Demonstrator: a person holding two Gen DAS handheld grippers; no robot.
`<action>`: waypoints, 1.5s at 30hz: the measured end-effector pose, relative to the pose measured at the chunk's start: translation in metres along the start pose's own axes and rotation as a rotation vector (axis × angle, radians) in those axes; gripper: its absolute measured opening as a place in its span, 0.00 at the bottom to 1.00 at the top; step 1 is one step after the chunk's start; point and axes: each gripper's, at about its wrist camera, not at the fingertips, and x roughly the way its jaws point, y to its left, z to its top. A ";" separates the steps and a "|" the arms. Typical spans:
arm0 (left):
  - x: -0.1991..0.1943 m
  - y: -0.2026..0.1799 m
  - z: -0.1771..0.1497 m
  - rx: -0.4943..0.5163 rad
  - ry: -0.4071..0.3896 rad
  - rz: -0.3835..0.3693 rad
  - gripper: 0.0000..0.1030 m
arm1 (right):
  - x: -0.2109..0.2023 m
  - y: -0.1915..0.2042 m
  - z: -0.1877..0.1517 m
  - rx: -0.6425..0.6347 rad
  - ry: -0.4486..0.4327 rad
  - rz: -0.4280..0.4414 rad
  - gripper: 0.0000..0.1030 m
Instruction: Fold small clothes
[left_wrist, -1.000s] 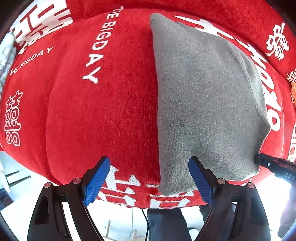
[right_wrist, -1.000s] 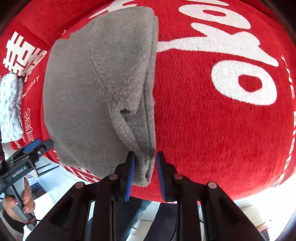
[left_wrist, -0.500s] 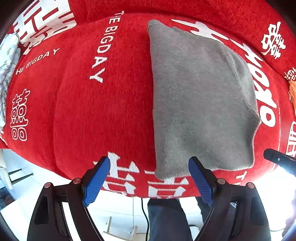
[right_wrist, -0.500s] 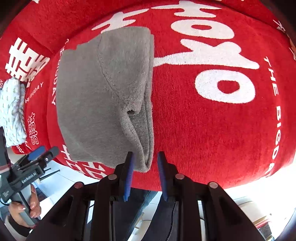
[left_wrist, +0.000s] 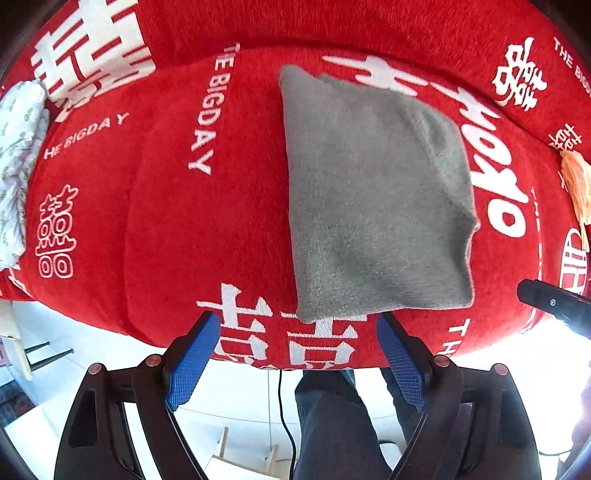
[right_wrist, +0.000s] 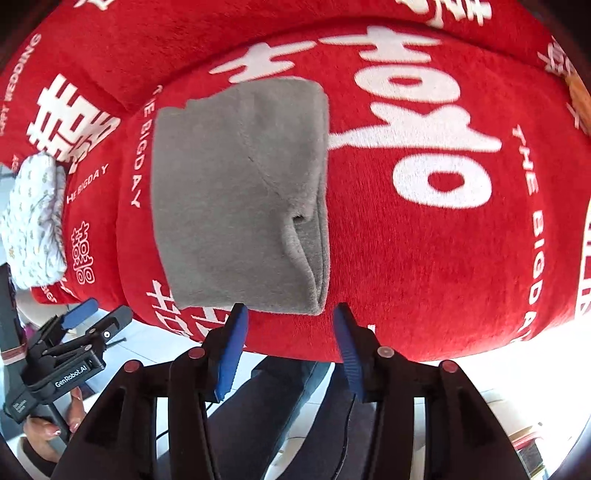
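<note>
Both claws hang above the red cover (left_wrist: 155, 229), neither holding anything. Left gripper (left_wrist: 299, 354) stands wide open, its blue pads clear of the cloth, over the near edge of the cover beside the garment's near-left corner. Farthest left on the cover, at its left edge, lies a white patterned cloth (right_wrist: 35, 221), bunched and well apart from the work. Next comes the grey fleece garment (left_wrist: 373, 199), folded into a rough rectangle, lying flat near the middle of the cover with its short end close to the near edge. Its right side shows stacked layers and a small pucker where a seam turns in. Right gripper (right_wrist: 291, 347) is just above that near-right corner; its jaws have just been opening, and nothing sits between them now, the fabric edge lying free beyond the pads. At the far right edge a scrap of orange cloth (left_wrist: 576, 184) peeks in.

By my reading, this fold has been laid and let go, so the step in hand is the release. Next would be either another fold across the grey piece, needing both claws at its corners again, or a reach for another cloth.
</note>
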 end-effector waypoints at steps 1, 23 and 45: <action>-0.006 0.000 -0.001 0.003 -0.007 -0.001 0.85 | -0.007 0.004 0.001 -0.008 -0.010 -0.006 0.51; -0.084 -0.003 0.020 -0.003 -0.126 0.028 0.85 | -0.082 0.063 0.011 -0.092 -0.181 -0.133 0.79; -0.099 -0.007 0.026 0.004 -0.174 0.123 0.85 | -0.095 0.070 0.015 -0.070 -0.243 -0.199 0.83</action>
